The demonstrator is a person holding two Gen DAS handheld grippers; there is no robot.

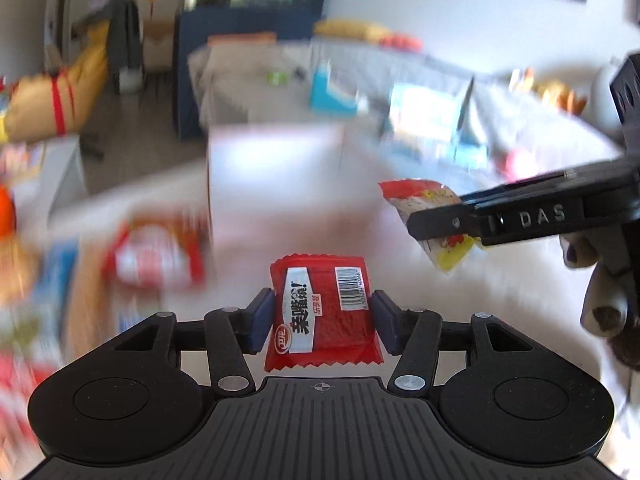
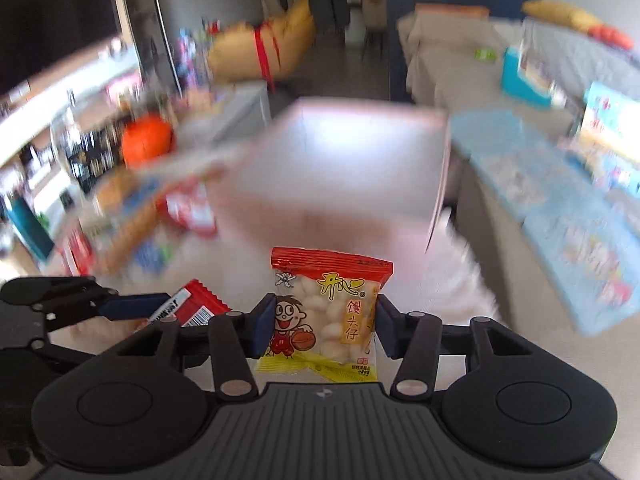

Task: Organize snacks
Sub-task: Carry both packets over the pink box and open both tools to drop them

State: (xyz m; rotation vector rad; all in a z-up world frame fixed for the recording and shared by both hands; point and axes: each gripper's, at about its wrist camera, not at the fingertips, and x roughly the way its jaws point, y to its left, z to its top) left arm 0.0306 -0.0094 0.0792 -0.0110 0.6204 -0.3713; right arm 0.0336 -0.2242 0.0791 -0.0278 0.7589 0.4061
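Note:
My left gripper (image 1: 323,316) is shut on a small red snack packet (image 1: 325,312) with a white label and barcode, held in the air. My right gripper (image 2: 323,322) is shut on a clear packet of white puff balls (image 2: 326,312) with a red top and a cartoon boy. The right gripper (image 1: 440,224) with its packet (image 1: 420,196) also shows at the right of the left wrist view. The left gripper (image 2: 160,306) with the red packet (image 2: 196,308) shows at the left of the right wrist view. A white open box (image 2: 400,128) stands ahead, blurred.
Blurred loose snack packets (image 1: 156,252) lie left of the box on the pale table (image 1: 300,240). A light blue tray (image 2: 540,184) with packets sits to the right. A sofa (image 1: 520,120) and a beige table (image 1: 256,76) stand behind.

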